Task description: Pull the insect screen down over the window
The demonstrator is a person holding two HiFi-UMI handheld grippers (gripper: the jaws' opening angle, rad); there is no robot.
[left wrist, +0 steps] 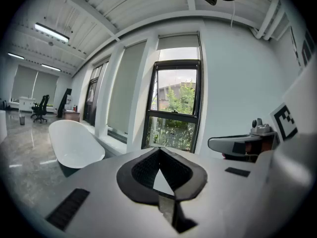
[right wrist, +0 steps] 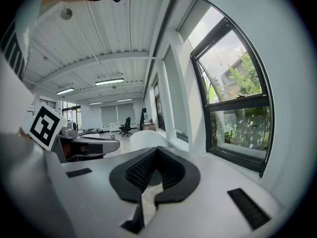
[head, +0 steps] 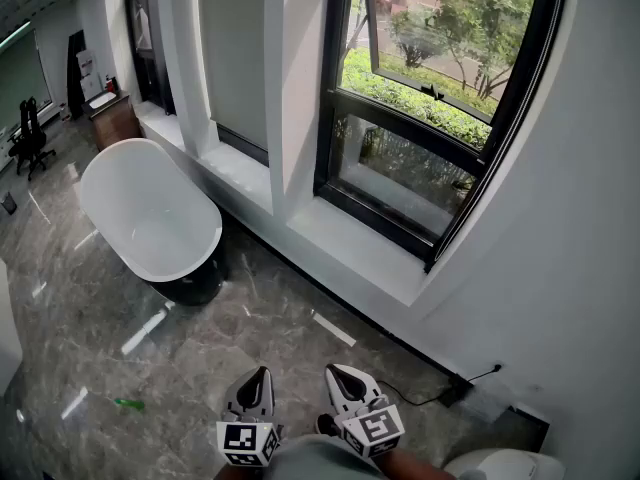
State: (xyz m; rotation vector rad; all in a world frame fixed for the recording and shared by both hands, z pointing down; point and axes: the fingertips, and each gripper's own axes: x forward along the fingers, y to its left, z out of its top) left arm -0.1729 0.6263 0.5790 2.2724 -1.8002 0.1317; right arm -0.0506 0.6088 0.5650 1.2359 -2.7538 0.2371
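At the far left stands a white oval bathtub (head: 150, 213), well clear of the work. Near the bottom edge the left gripper (head: 260, 376) and, just right of it, the right gripper (head: 340, 373) sit side by side, each with jaws pressed together on nothing, probably carried idle ahead of the reach. Far right is the black-framed window (head: 400, 173), well apart from both; no insect screen covers its glass, so it presumably sits rolled up at the top, and the pull is not yet begun.
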